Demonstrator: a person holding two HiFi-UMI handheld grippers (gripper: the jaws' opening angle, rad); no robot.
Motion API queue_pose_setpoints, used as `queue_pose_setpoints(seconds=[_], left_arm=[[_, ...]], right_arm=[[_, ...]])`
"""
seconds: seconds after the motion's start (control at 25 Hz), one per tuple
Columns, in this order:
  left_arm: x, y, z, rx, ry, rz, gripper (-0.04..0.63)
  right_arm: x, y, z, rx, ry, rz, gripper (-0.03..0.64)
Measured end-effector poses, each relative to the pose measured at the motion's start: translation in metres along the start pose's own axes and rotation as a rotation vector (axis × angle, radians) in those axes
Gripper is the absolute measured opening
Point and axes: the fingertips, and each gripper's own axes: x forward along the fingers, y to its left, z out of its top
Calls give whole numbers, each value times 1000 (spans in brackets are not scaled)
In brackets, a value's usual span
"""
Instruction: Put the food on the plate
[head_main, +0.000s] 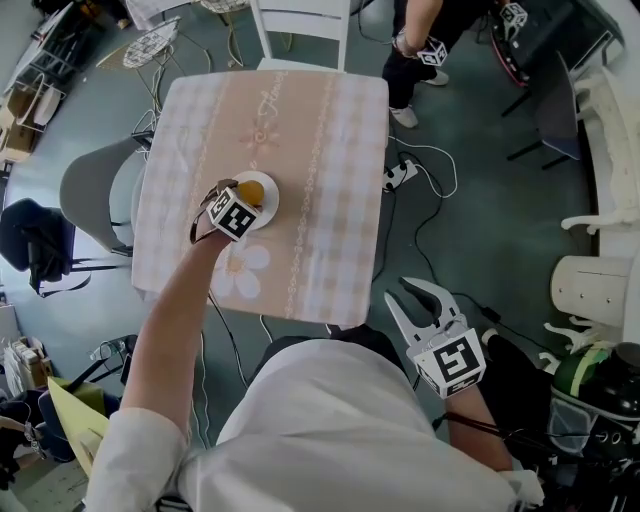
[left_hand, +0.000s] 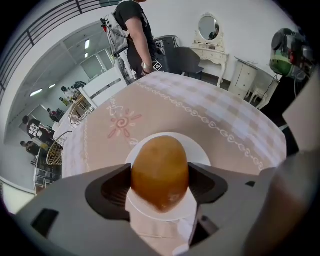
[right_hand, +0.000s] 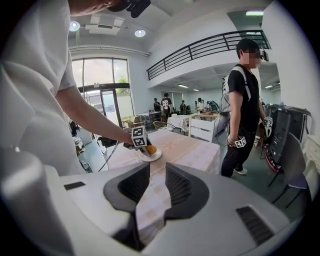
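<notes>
Left gripper (left_hand: 160, 184) clamped on the oval orange-brown food (left_hand: 160, 167), frame centre, over the white plate (left_hand: 202, 156); whether they touch is unclear. Best to lower it mid-plate, then part the jaws slowly so it doesn't roll. Long axis runs up-down in frame, along the jaws, narrower end toward bottom. Right gripper (right_hand: 157, 190) slightly apart, empty.

One table (head_main: 330, 150), one white plate (left_hand: 199, 152), one brown food item (left_hand: 160, 167), two tools (left tool (head_main: 243, 198), right tool (head_main: 410, 303))
</notes>
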Motion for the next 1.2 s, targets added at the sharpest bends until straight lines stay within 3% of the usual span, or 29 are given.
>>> queue_pose_setpoints(seconds=[0.8, 1.2], left_arm=[[-9, -8, -3, 16, -35, -53, 388], [-62, -22, -16, 12, -139, -40, 400]], right_arm=[[5, 2, -5, 2, 2, 21, 107], [19, 32, 5, -55, -2, 103, 107]])
